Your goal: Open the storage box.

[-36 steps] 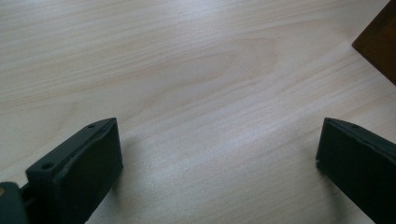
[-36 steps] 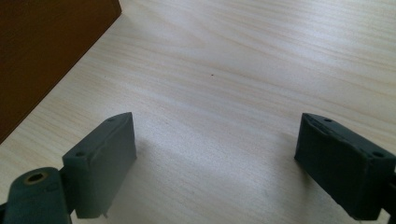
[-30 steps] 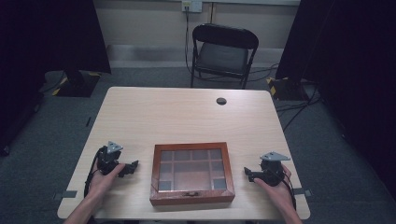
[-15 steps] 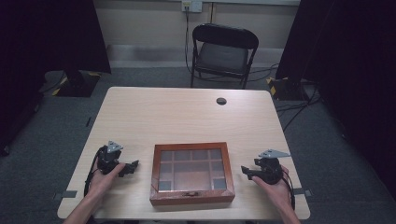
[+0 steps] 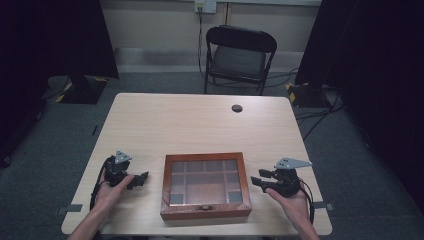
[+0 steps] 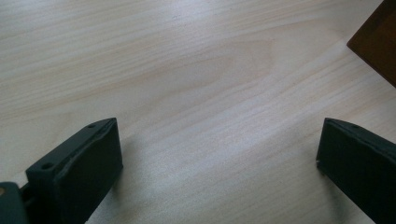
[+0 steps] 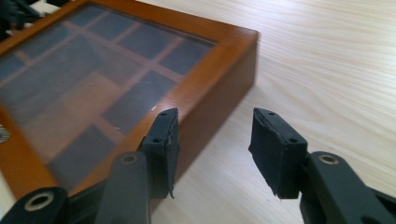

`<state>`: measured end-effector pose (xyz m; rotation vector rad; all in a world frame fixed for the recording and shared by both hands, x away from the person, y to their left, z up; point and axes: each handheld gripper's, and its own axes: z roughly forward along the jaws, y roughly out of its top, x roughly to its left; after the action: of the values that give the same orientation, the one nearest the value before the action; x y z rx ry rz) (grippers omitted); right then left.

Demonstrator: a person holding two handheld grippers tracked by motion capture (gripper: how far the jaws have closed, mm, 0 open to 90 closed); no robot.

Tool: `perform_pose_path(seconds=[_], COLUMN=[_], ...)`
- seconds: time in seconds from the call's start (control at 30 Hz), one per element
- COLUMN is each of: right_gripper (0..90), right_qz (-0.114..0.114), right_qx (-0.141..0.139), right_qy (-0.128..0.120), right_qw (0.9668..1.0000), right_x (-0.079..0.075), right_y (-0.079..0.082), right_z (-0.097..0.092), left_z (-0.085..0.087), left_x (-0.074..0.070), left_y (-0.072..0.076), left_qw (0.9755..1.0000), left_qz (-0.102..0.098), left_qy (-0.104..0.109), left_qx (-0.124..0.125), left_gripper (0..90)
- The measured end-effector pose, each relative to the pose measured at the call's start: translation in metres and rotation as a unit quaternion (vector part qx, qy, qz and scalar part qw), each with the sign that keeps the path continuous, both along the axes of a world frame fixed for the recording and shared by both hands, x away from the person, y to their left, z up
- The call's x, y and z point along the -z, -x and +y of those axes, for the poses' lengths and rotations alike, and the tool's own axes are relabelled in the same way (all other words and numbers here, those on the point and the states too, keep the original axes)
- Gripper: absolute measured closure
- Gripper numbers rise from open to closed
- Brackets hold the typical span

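L: my left gripper (image 5: 141,177) sits low in my left hand (image 5: 111,189), jaws spread wide, nothing between | R: my right gripper (image 5: 257,178) is raised in my right hand (image 5: 289,198), jaws just been closing, half apart, gap bare

A light wooden table (image 5: 200,125) carries a small dark round disc (image 5: 237,108) near its far edge, well beyond both tools and closer to the right one's side. Past the table stands an empty black folding chair (image 5: 239,59) on grey carpet. Behind it, a wall socket (image 5: 205,6) feeds a hanging cable. Dark curtains (image 5: 55,40) flank the scene.
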<state>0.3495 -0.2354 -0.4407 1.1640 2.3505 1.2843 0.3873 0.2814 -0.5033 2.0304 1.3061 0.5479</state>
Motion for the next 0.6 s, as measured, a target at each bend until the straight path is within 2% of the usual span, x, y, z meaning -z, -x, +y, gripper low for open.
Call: perform_pose_path(seconds=[0.3, 0.6], right_gripper=[57.7, 61.2], right_qz=[-0.009, -0.002], right_qx=[-0.043, -0.118], right_qy=[-0.019, -0.021], right_qw=[0.9988, 0.9927], right_x=[-0.013, -0.018], right_y=[0.008, 0.018], right_z=[0.017, 0.052], left_z=[0.0, 0.0], left_x=[0.0, 0.0], left_y=[0.0, 0.0], left_qw=[1.0, 1.0], left_qz=[0.0, 0.0], left_qy=[0.001, 0.001], left_qx=[0.001, 0.002], left_gripper=[0.0, 0.0])
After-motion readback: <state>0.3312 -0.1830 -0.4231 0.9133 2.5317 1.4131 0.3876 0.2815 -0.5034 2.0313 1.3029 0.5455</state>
